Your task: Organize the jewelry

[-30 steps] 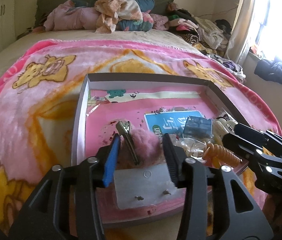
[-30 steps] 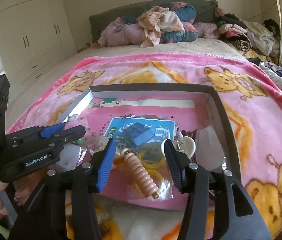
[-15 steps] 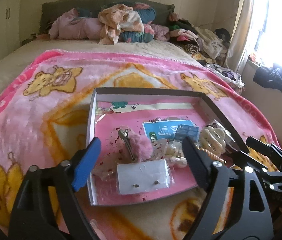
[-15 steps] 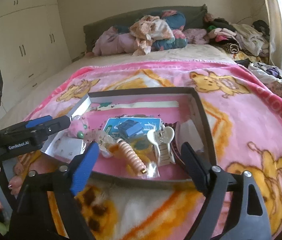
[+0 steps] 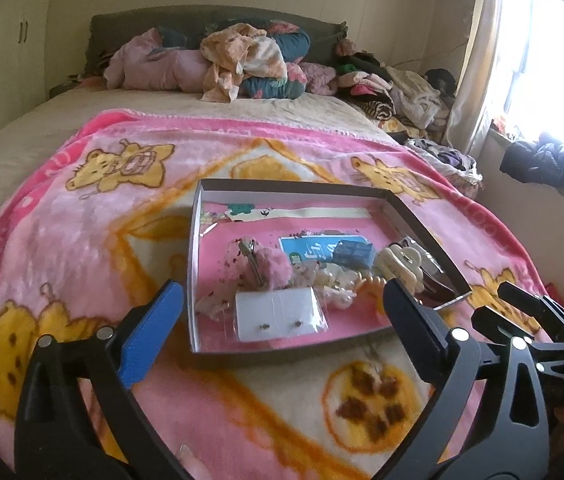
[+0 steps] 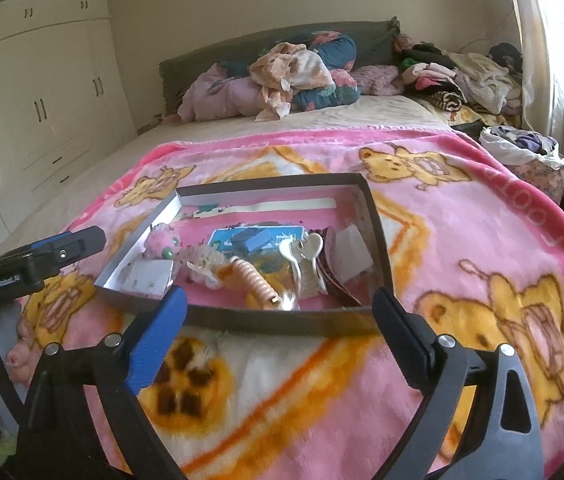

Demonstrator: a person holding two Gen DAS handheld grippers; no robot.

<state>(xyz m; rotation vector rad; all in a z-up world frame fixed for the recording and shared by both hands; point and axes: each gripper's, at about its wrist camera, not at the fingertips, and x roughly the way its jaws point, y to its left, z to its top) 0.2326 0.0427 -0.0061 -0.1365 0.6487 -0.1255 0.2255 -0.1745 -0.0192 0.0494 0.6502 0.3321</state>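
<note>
A shallow grey tray [image 5: 195, 272] lies on the pink bear blanket [image 5: 81, 248]. Inside it are a white earring card [image 5: 277, 314], a pink pompom clip [image 5: 273, 266], a white claw clip [image 5: 400, 262], a small blue box [image 5: 352, 252] and an orange spiral hair tie [image 6: 251, 280]. My left gripper [image 5: 282, 288] hovers in front of the tray's near left part, jaws opening wide, nothing between the pads. My right gripper [image 6: 278, 294] hangs before the tray's front wall [image 6: 273, 318], jaws also opening, holding nothing. The claw clip [image 6: 302, 258] and earring card [image 6: 149, 274] also show in the right wrist view.
A heap of clothes and bedding [image 5: 241, 60] sits at the headboard, more clothes [image 6: 462, 76] at the far right. White wardrobes [image 6: 41, 100] line the left wall. A bag of fabric [image 6: 522, 144] hangs off the bed's right edge by the bright window [image 5: 554, 60].
Both grippers have pulled back and up from the tray, and their jaws have spread from half shut to wide. The items stay in the tray.
</note>
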